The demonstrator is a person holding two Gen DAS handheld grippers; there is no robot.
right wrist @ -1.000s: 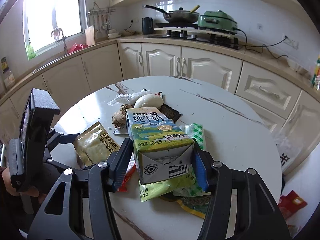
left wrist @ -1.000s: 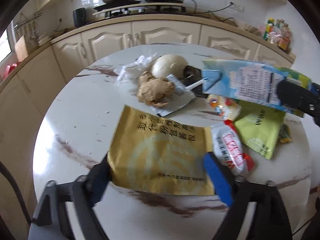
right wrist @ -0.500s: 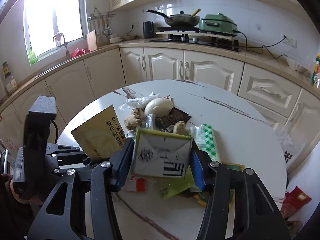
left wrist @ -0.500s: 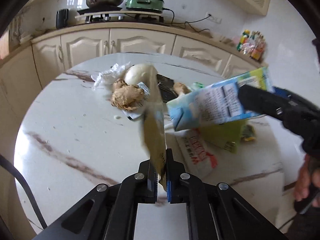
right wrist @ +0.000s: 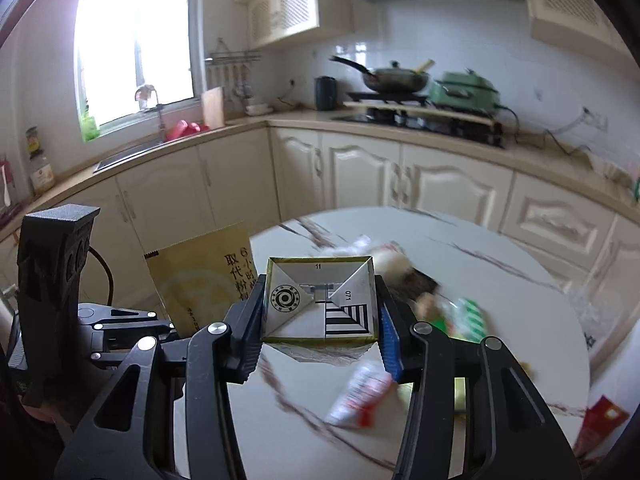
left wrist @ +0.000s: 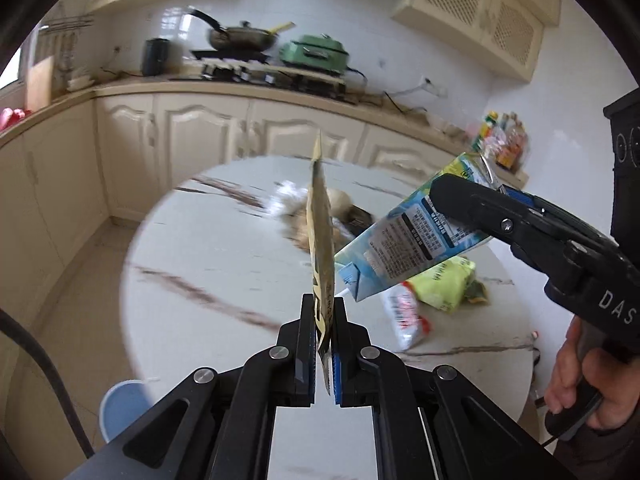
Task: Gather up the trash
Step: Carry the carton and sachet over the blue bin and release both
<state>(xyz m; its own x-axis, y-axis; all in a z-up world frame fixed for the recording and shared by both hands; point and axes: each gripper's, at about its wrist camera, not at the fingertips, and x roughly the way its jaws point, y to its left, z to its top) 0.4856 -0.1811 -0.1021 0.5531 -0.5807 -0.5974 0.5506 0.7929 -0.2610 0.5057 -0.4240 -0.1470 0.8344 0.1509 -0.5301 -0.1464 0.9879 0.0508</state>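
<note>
The round marble table [left wrist: 224,264] carries the rest of the trash at its far right part: a green packet [left wrist: 448,284], a white and red wrapper [left wrist: 404,316], and a blurred heap [left wrist: 320,216] further back. One second ago both grippers were low over this table; now they are lifted above it, each with its piece.

The right gripper [right wrist: 320,312] is clamped on a milk carton [right wrist: 320,300], its pads pressing the two sides. Its jaws have just been closing a little on the carton. The carton's bottom faces the camera and shows "11" and "071"; the side print in the left view is too small to read. On the gripper body "DAS" can be read.

The left gripper [left wrist: 324,320] has its fingers together on a yellow sachet [right wrist: 204,276], which stands upright, edge-on. One second ago it lay flat on the table between open fingers. It carries Chinese writing beginning with "6".
</note>
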